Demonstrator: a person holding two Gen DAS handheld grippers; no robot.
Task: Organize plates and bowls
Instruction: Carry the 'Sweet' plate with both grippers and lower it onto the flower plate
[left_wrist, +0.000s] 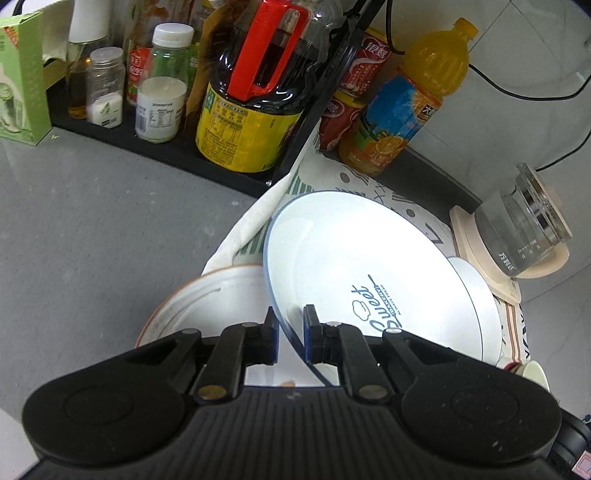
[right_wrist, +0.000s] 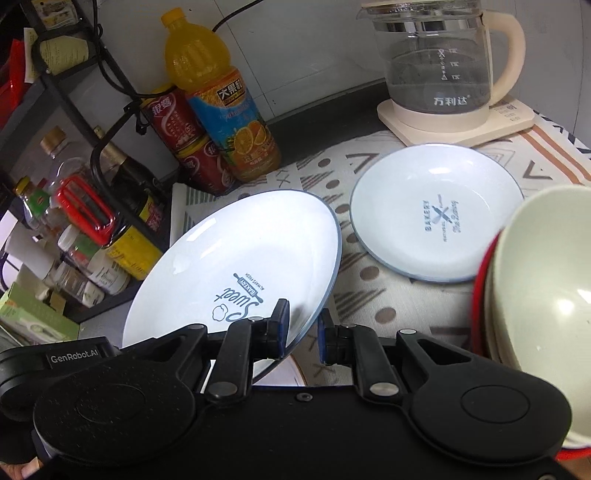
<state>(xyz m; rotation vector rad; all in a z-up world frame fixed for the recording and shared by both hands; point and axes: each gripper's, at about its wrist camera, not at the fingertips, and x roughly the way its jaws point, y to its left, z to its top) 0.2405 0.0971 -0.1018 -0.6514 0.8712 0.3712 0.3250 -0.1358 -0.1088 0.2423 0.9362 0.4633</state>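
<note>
- Two grippers meet on one big plate (right_wrist: 236, 251): the left gripper (left_wrist: 290, 334) has its blue-padded fingers on either side of the near rim, which runs through the narrow gap between them; whether the pads press the rim cannot be told.
- The right gripper (right_wrist: 302, 334) also straddles that rim; its left finger lies against the plate, its right finger stands apart, so the jaws look open.
- The big plate is tilted, raised over the patterned cloth (right_wrist: 373, 295), and reads "Sweet", "BAKERY", "ALWAYS FRESH" in blue.
- A small plate (right_wrist: 436, 214) lies flat on the cloth to the right, printed "BAKERY".
- A brown-rimmed plate (left_wrist: 207, 302) sits under the big plate's left edge in the left view.
- Stacked bowls (right_wrist: 535, 288), cream inside with a red one outermost, fill the right edge.
- The kettle (right_wrist: 439, 62) on its cream base carries "万利达".
- An orange juice bottle (right_wrist: 221, 99) stands beside two red cans (right_wrist: 184, 136).
- A dark sauce jug (left_wrist: 255, 96) with a red handle sits on the rack.
- "GenRobot.AI" is printed on the left gripper's body, seen in the right view.
</note>
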